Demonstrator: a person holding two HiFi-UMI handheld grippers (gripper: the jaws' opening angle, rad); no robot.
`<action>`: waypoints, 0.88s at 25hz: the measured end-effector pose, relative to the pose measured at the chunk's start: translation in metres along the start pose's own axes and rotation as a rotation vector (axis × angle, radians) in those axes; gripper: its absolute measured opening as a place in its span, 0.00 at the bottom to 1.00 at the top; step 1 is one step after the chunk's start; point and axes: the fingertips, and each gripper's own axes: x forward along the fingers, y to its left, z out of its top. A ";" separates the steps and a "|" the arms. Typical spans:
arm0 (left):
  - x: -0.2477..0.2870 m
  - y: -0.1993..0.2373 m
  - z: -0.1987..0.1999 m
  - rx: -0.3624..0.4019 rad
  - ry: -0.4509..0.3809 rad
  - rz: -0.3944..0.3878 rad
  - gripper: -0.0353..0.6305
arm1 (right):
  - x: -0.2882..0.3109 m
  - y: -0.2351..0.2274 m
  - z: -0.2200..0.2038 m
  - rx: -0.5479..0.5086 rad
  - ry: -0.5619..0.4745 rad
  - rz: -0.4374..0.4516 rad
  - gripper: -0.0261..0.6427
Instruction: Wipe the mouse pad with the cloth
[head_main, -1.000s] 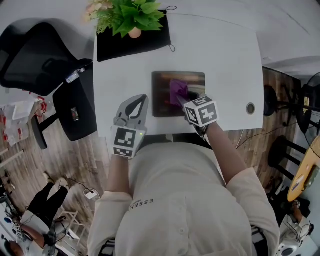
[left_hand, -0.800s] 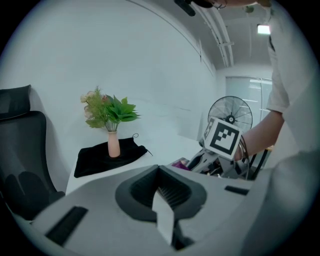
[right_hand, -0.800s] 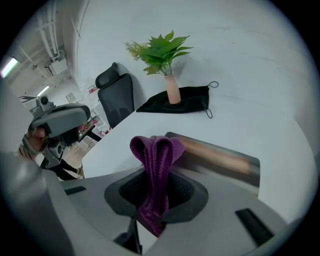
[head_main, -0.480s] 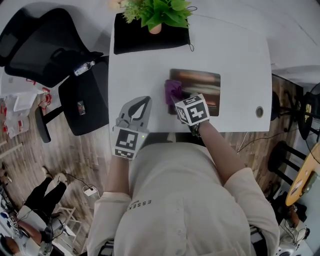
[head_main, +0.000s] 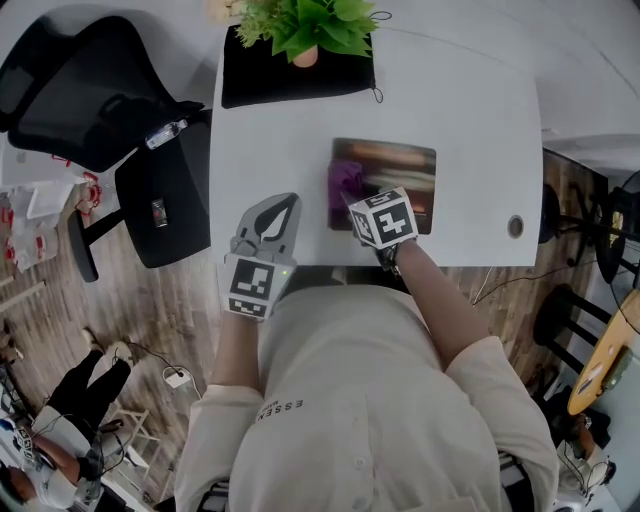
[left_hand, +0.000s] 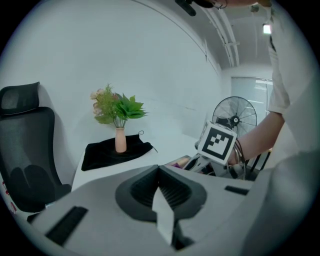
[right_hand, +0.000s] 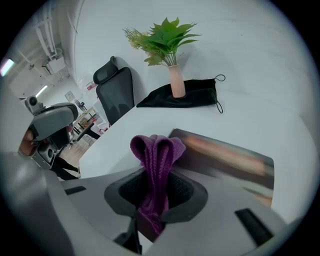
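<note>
A dark, glossy mouse pad (head_main: 395, 170) lies on the white table (head_main: 470, 110). A purple cloth (head_main: 345, 183) rests on the pad's left edge, bunched upward. My right gripper (head_main: 353, 200) is shut on the cloth, coming in from the near side. In the right gripper view the cloth (right_hand: 156, 150) sticks up out of the right gripper (right_hand: 156, 172), with the mouse pad (right_hand: 225, 155) just beyond and to the right. My left gripper (head_main: 280, 207) is shut and holds nothing, at the table's near edge left of the pad. In its own view, the left gripper (left_hand: 158, 167) faces the right gripper's marker cube (left_hand: 218, 142).
A vase of green plants (head_main: 305, 35) stands on a black cloth (head_main: 265, 78) at the table's far left. A round cable hole (head_main: 515, 226) sits near the right front corner. A black office chair (head_main: 80, 95) stands left of the table. A fan (left_hand: 235, 116) is beyond the right side.
My right gripper has dragged the purple cloth from the middle of the pad to its left edge. The left gripper has stayed where it was.
</note>
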 end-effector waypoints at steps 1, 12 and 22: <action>0.003 -0.003 0.001 0.004 0.000 -0.002 0.06 | -0.001 -0.003 -0.001 0.002 -0.001 0.002 0.17; 0.033 -0.041 0.020 0.018 -0.004 -0.003 0.06 | -0.030 -0.054 -0.025 0.041 -0.008 0.001 0.18; 0.067 -0.083 0.032 0.026 0.012 -0.021 0.06 | -0.057 -0.101 -0.046 0.066 -0.016 -0.002 0.18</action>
